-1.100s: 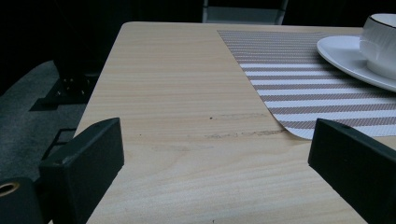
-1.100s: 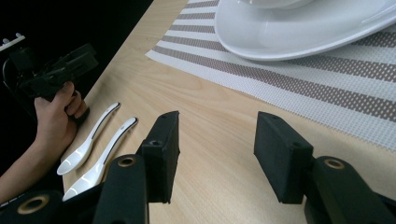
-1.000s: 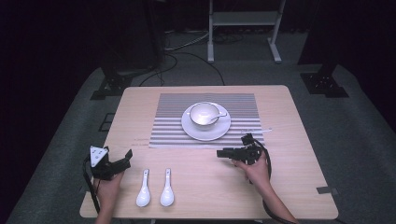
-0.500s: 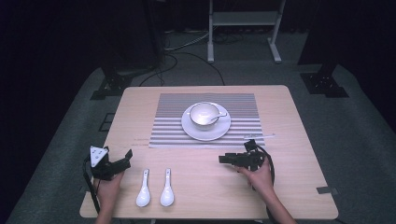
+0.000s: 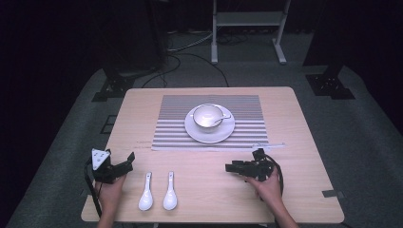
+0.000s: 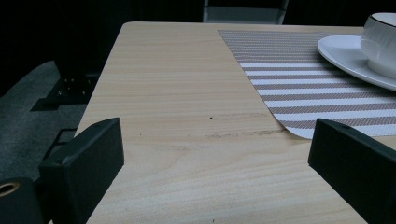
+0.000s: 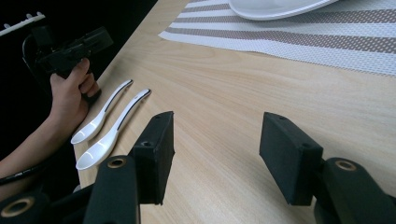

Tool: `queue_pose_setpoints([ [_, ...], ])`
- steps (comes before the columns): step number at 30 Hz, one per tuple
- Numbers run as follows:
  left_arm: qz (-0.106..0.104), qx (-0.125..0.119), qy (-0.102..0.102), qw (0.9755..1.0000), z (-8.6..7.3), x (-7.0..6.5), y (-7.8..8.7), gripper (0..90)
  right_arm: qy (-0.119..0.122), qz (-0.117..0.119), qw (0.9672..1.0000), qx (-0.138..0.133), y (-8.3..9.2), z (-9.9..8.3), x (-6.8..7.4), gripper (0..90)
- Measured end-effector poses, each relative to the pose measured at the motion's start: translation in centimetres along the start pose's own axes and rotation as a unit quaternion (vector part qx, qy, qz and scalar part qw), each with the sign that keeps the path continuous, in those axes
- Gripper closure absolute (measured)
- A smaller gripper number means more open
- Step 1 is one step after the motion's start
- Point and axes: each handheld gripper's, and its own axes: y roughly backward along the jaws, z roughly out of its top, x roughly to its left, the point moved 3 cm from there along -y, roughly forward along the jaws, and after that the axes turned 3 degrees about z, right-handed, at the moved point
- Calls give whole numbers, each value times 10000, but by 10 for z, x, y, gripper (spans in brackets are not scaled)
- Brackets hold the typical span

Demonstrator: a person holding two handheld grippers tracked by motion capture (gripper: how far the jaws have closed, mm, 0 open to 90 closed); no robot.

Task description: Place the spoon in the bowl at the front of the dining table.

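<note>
since the earlier frame the right gripper [image 5: 231, 167] moved back from the mat edge toward the near side of the tabletop [image 5: 304, 142], and its jaws have just been opening, w/ nothing between them. now it lies low over bare wood, jaws about half wide, pointing to the left side of the high view, toward the two white spoons [image 5: 158, 192]. left gripper [image 5: 127, 160] kept its place near the front left corner, held in the left hand [image 5: 110, 192]; its jaws stand wide apart and empty, only wood between them in the left gripper view.

the spoons lie side by side on the tabletop, close but not touching, bowls to the person and handles pointing away. they are just beside the left gripper and well apart from the right one. in the right gripper view the spoons [image 7: 109, 125] are to the left of the jaws, w/ the left hand [image 7: 70, 95] beside them.

farther back is a striped placemat [image 5: 247, 123], and on it a white saucer [image 5: 209, 135] w/ a cup [image 5: 206, 115] standing upright.
</note>
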Motion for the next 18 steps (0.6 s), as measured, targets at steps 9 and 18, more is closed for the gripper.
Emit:
queue_pose_setpoints([
  [9, 0, 3, 5, 10000, 0, 0, 0, 22, -9, 10, 9999, -154, 9, -11, 2, 430],
  [18, -1, 1, 8, 10000, 0, 0, 0, 22, -46, 39, 9998, -212, 13, -24, 5, 425],
])
